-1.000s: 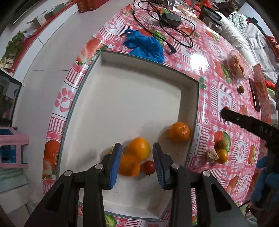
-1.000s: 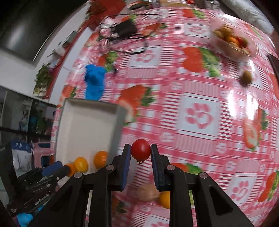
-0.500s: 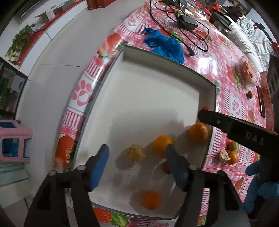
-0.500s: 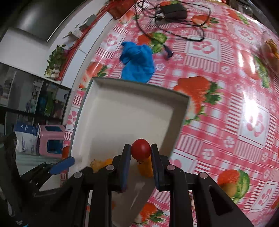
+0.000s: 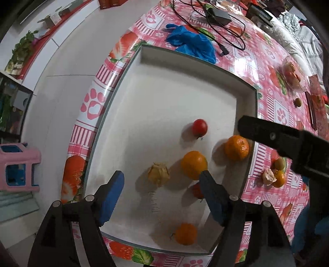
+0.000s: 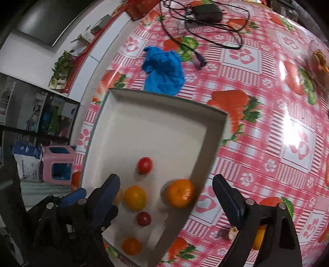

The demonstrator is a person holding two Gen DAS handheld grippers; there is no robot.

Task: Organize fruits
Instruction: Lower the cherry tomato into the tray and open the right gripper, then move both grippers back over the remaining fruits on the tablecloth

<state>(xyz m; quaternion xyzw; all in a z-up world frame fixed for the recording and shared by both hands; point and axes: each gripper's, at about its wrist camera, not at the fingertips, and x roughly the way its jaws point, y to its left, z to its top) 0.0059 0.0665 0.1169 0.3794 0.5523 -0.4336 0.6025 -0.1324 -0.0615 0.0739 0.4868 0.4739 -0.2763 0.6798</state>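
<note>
A white tray [image 5: 164, 86] [image 6: 160, 123] on the table holds a red cherry tomato [image 5: 199, 127] [image 6: 144, 165], a second red tomato [image 6: 143, 218], a mandarin [image 5: 236, 147] [image 6: 180, 195], a yellow-orange fruit [image 5: 194, 165] [image 6: 135, 197], a small orange fruit [image 5: 185, 234] [image 6: 131, 245] and a husked physalis [image 5: 158, 174]. My left gripper [image 5: 162, 195] is open and empty above the tray's near part. My right gripper [image 6: 166, 199] is open and empty above the tray's right rim.
A blue glove [image 5: 191, 44] [image 6: 164, 70] and black cable with adapter [image 6: 205, 12] lie beyond the tray. Loose fruits and a husk [image 5: 274, 174] lie right of the tray. A clear fruit bowl [image 5: 292, 76] stands far right. A pink stool [image 5: 18, 166] is on the floor.
My right gripper opened and let the red cherry tomato go into the tray. My left gripper opened and dropped the small orange fruit, then lifted a little.
</note>
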